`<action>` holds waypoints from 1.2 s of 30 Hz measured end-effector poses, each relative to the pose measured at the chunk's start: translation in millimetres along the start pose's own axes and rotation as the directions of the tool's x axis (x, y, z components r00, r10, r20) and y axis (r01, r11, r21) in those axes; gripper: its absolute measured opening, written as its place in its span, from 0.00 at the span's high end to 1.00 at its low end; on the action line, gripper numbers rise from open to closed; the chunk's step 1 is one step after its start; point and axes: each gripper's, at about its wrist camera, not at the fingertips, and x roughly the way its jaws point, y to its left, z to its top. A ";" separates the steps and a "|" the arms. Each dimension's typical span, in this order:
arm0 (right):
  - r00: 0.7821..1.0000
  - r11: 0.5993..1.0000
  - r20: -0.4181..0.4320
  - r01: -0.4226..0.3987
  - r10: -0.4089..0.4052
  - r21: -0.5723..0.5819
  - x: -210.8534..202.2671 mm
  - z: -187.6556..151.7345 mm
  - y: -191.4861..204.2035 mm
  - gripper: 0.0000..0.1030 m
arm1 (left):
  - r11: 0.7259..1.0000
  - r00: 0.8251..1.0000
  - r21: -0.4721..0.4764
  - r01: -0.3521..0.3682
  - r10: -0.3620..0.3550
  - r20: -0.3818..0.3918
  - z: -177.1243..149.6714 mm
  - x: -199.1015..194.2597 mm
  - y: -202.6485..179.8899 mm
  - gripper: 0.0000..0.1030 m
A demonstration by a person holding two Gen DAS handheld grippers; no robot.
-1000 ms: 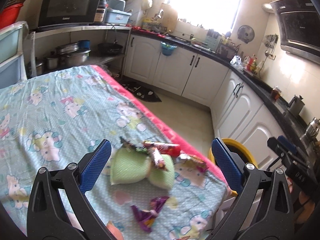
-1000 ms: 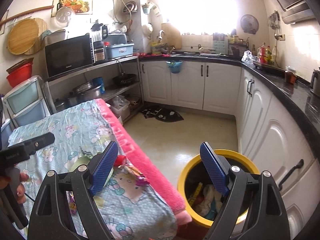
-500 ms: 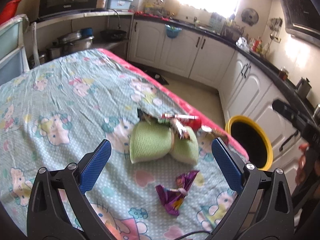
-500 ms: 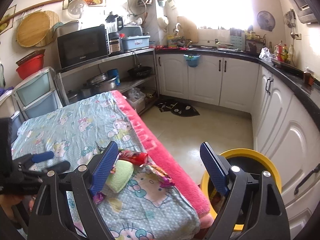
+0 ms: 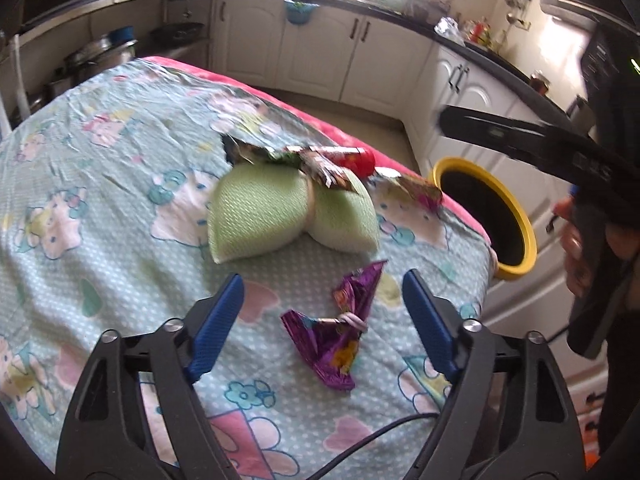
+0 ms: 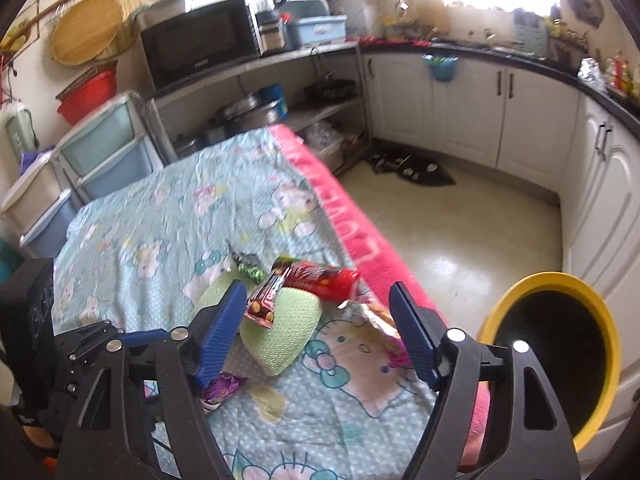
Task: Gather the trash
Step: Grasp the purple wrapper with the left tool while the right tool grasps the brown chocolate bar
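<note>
we see a big worktop with a blue cat-print cloth and a pink edge. it fills most of both views. beside its far corner, down on the floor, stands a yellow trash bin with a dark inside.

on the cloth lie two green sponges, touching side by side. trash sits on top of them and around them. a long red wrapper lies across the far side of the sponges, near the pink edge. a brown candy wrapper leans over the sponges. a shiny wrapper lies just beside them, close to the bin side of the worktop; it is a bit blurry, so we cannot tell its colour well. a purple wrapper lies alone on the cloth, near the sponges but apart from them.

our left tool hangs over the purple wrapper with its blue fingers spread wide, one on each side. nothing is held in it.

our right tool is spread wide too and holds nothing. it hangs over the sponges and the red wrapper.
</note>
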 end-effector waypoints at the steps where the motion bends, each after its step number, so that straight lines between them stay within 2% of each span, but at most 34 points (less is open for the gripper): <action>1: 1.000 1.000 -0.017 -0.007 0.006 -0.007 7.6 0.6 2.9 0.35 | 1.000 1.000 0.009 0.004 -0.004 -0.010 -1.5 2.4 -1.3 0.36; 11: 0.986 0.995 -0.157 -0.067 0.056 -0.068 65.6 2.7 34.1 0.41 | 0.998 0.997 0.053 0.027 -0.023 -0.071 -5.4 20.5 -6.4 0.52; 14: 0.978 0.995 -0.195 -0.082 0.071 -0.051 78.5 2.7 34.9 0.45 | 0.998 0.996 0.052 0.034 -0.030 -0.088 -5.9 25.2 -4.8 0.61; 19: 0.967 0.995 -0.238 -0.096 0.088 -0.025 93.7 0.4 33.6 0.56 | 0.998 0.994 0.049 0.045 -0.040 -0.097 -7.1 29.5 -4.1 0.64; 21: 0.967 0.996 -0.244 -0.089 0.080 -0.029 95.9 -0.4 33.1 0.60 | 0.997 0.994 0.054 0.056 -0.050 -0.099 -8.6 28.9 -5.0 0.72; 24: 0.967 0.996 -0.243 -0.088 0.079 -0.026 95.6 -0.1 31.5 0.74 | 0.996 0.994 0.076 0.054 -0.046 -0.097 -9.6 28.6 -8.5 0.80; 27: 0.967 0.995 -0.240 -0.094 0.086 -0.025 94.2 -0.6 30.4 0.75 | 0.994 0.994 0.093 0.057 -0.047 -0.103 -9.8 28.3 -14.3 0.86; 36: 0.978 0.996 -0.195 -0.085 0.079 -0.019 77.1 -2.5 26.9 0.76 | 0.993 0.996 0.102 0.055 -0.047 -0.082 0.0 23.5 -23.8 0.90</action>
